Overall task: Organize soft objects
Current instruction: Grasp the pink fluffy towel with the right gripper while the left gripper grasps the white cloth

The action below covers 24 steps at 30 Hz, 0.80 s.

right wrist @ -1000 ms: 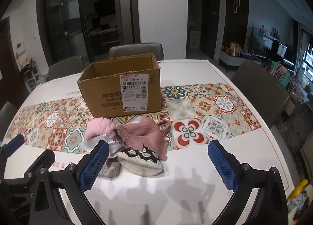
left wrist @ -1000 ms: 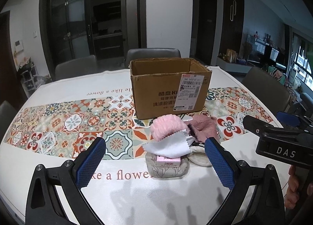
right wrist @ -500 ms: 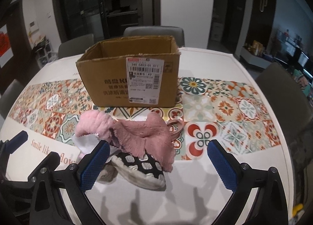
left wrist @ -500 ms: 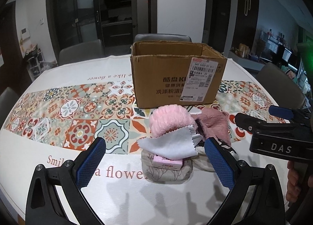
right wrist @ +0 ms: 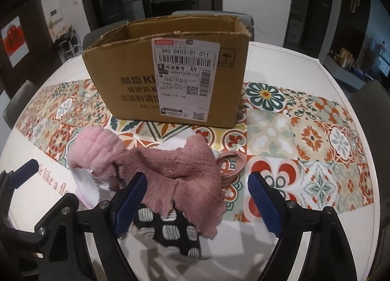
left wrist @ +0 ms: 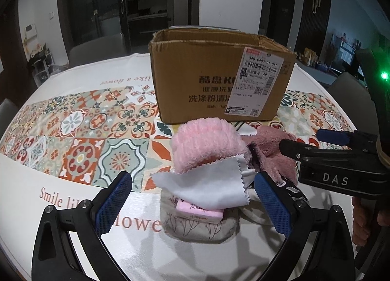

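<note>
A heap of soft things lies in front of an open cardboard box (left wrist: 219,81) (right wrist: 168,73). It holds a light pink fluffy cloth (left wrist: 207,146) (right wrist: 95,149), a dusty pink towel (right wrist: 185,171) (left wrist: 273,149), a white pinked-edge cloth (left wrist: 209,188), a beige floral pouch (left wrist: 197,227) with a pink packet (left wrist: 199,210) on it, and a black-and-white patterned pouch (right wrist: 173,234). My left gripper (left wrist: 192,203) stands open, its pads either side of the white cloth and beige pouch, not touching. My right gripper (right wrist: 197,200) is closing around the towel's edge; the pads do not press it.
The round table (left wrist: 43,207) carries a tiled-pattern runner (right wrist: 304,139) with lettering. A pink ring of tape or band (right wrist: 231,164) lies right of the towel. Chairs (left wrist: 97,46) stand behind the table. A hand (left wrist: 363,222) holds the right gripper's handle.
Both grippers have come down and closer to the heap, which now fills more of each view. The right gripper's fingers have narrowed and now flank the dusty pink towel.
</note>
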Motion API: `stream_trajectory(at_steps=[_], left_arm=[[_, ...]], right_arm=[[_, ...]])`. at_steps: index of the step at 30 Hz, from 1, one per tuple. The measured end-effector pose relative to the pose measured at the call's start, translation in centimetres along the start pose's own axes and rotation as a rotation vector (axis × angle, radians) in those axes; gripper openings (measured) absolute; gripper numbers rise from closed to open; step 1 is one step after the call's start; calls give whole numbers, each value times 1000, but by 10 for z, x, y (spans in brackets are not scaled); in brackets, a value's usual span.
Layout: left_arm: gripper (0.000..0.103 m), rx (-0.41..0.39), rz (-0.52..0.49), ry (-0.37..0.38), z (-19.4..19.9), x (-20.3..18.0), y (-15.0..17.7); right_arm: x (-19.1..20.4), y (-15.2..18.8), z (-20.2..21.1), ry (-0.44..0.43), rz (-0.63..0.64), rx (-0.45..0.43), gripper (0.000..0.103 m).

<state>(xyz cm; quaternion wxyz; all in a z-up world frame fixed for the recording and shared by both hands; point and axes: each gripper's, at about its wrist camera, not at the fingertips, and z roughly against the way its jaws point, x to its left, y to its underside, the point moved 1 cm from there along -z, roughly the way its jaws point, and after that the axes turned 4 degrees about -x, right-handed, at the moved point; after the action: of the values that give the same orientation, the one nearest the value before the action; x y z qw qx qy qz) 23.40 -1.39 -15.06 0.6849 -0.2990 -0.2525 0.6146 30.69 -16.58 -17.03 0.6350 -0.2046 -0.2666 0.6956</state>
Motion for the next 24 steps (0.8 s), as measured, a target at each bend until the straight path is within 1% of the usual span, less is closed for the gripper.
stream_trajectory(at_steps=[2, 6, 11, 12, 18, 23, 24], left_arm=[[102, 10, 2, 4, -5, -1, 1], [101, 24, 3, 4, -12, -4, 3], [100, 37, 19, -1, -18, -4, 6], [100, 40, 23, -3, -20, -4, 7], [95, 55, 54, -14, -29, 0, 9], [94, 51, 67, -12, -34, 1, 9], [91, 53, 67, -10, -35, 1, 10]], right_arm=[[-2, -1, -5, -6, 6, 3, 79], [-5, -2, -17, -21, 16, 13, 74], [-7, -2, -27, -35, 26, 15, 65], [-7, -3, -29, -38, 26, 17, 64], [-4, -3, -42, -55, 52, 27, 55], [-1, -4, -47, -62, 74, 26, 41], [-1, -4, -47, -63, 77, 27, 39]])
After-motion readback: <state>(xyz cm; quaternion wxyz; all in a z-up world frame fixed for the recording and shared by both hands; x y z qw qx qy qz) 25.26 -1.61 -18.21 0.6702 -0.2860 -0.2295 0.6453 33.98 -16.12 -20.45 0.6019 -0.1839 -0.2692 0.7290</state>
